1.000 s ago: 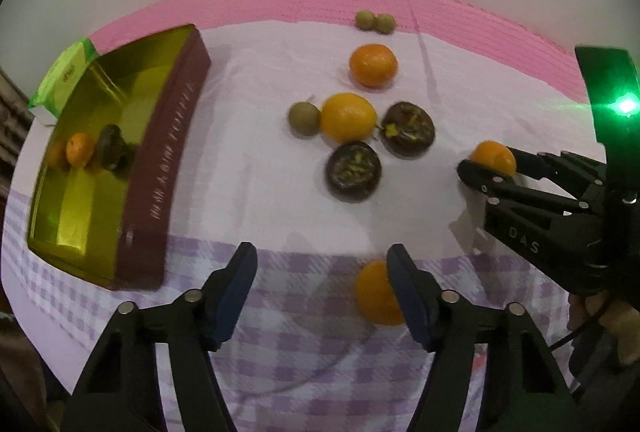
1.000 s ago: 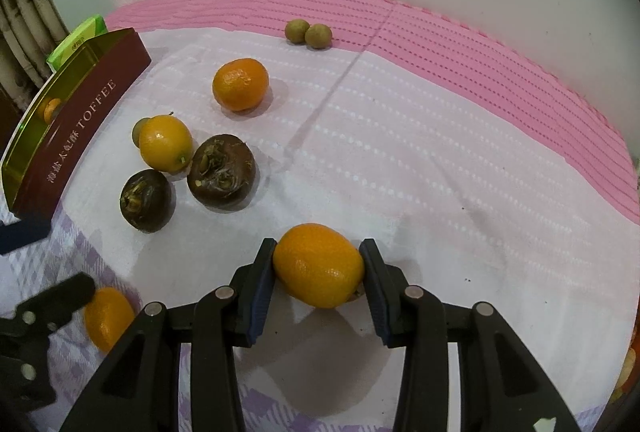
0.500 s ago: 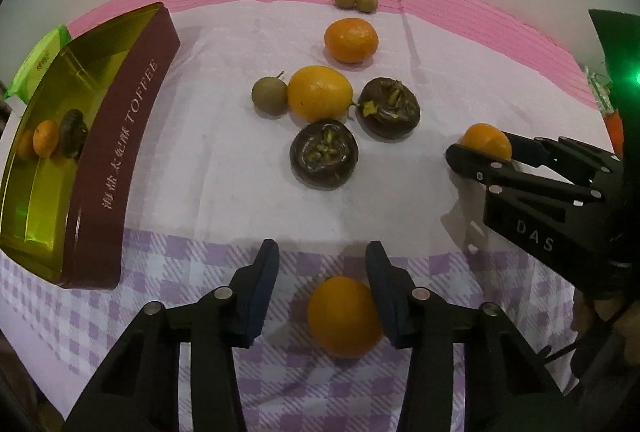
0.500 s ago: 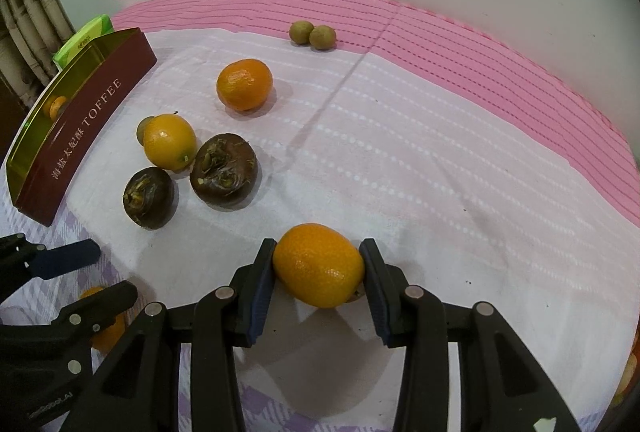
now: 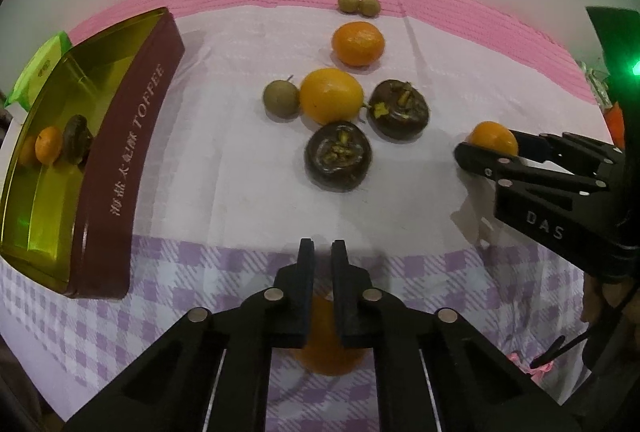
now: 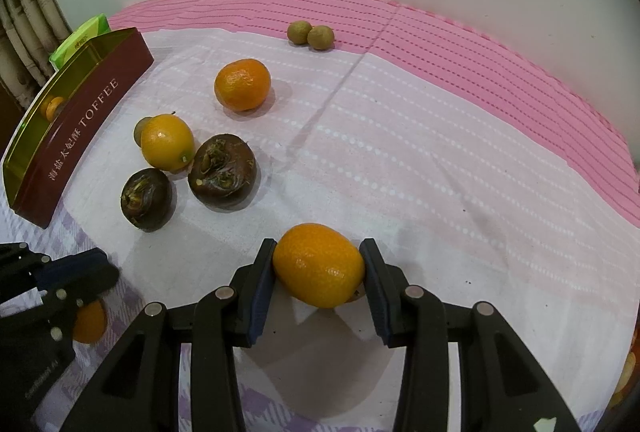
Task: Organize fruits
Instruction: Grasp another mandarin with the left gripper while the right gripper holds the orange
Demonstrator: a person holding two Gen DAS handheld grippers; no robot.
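My right gripper (image 6: 318, 272) is shut on an orange fruit (image 6: 319, 264), held just above the white cloth; it also shows in the left wrist view (image 5: 494, 138). My left gripper (image 5: 322, 252) is shut and empty, its fingers above a small orange (image 5: 326, 348) that lies on the checked cloth under them; that orange shows in the right wrist view (image 6: 89, 321). On the cloth lie an orange (image 5: 357, 43), a yellow-orange fruit (image 5: 331, 95), two dark brown fruits (image 5: 338, 156) (image 5: 398, 110) and a small tan fruit (image 5: 281, 99).
A maroon and gold TOFFEE tin (image 5: 120, 152) stands at the left with a small orange (image 5: 48, 150) and a dark fruit (image 5: 76, 140) inside. Two small tan fruits (image 5: 358, 5) lie at the pink mat's edge. A green packet (image 5: 38, 68) lies behind the tin.
My left gripper has closed from wide open to shut while moving over the small orange, which slid back beneath the fingers, not between them. My right gripper keeps its hold, unmoved.
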